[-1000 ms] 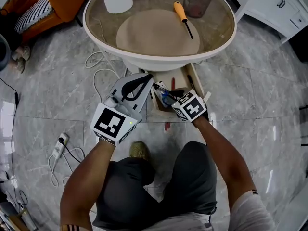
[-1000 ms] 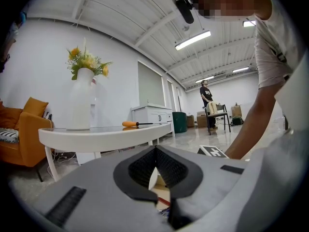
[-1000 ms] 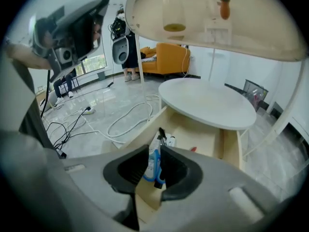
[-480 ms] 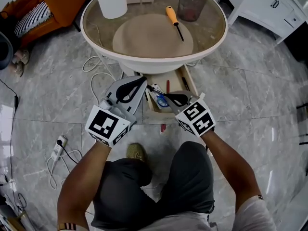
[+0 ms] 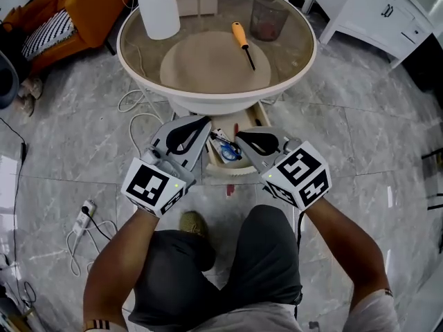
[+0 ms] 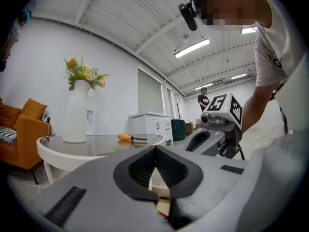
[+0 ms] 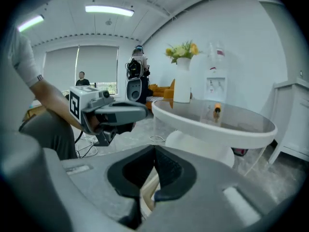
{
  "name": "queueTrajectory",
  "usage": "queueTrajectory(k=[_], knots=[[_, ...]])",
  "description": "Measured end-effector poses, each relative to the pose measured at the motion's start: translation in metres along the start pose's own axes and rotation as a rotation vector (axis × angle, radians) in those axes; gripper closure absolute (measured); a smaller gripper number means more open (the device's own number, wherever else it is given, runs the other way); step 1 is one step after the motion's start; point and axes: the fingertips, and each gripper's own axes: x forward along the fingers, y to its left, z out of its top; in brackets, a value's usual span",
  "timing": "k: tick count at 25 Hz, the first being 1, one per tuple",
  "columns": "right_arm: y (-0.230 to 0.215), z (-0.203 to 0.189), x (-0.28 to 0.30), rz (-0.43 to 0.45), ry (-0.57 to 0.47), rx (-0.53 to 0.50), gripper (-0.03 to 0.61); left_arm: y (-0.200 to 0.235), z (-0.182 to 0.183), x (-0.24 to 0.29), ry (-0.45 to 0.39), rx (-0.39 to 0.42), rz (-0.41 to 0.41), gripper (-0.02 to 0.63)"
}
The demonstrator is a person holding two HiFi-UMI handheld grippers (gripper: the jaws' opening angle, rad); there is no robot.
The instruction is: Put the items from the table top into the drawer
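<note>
Grey marble floor surrounds a round white table with a glass top, on which an orange-handled screwdriver with a black shaft lies right of centre, well apart from a tall white vase at the far left edge. Under the near rim, a pale wooden drawer stands pulled out with small items inside, one of them blue. Flanking it, the left gripper and the right gripper both have their jaws pressed together on nothing

Orange sofa, white cabinet
</note>
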Motion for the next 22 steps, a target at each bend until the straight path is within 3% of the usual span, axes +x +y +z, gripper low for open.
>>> queueTrajectory(k=[15, 22], knots=[[-0.035, 0.084, -0.035, -0.032, -0.107, 0.061, 0.577, 0.024, 0.083, 0.012, -0.080, -0.059, 0.051, 0.614], [-0.076, 0.102, -0.028, -0.093, -0.085, 0.135, 0.577, 0.035, 0.073, 0.039, 0.005, -0.008, 0.086, 0.614]])
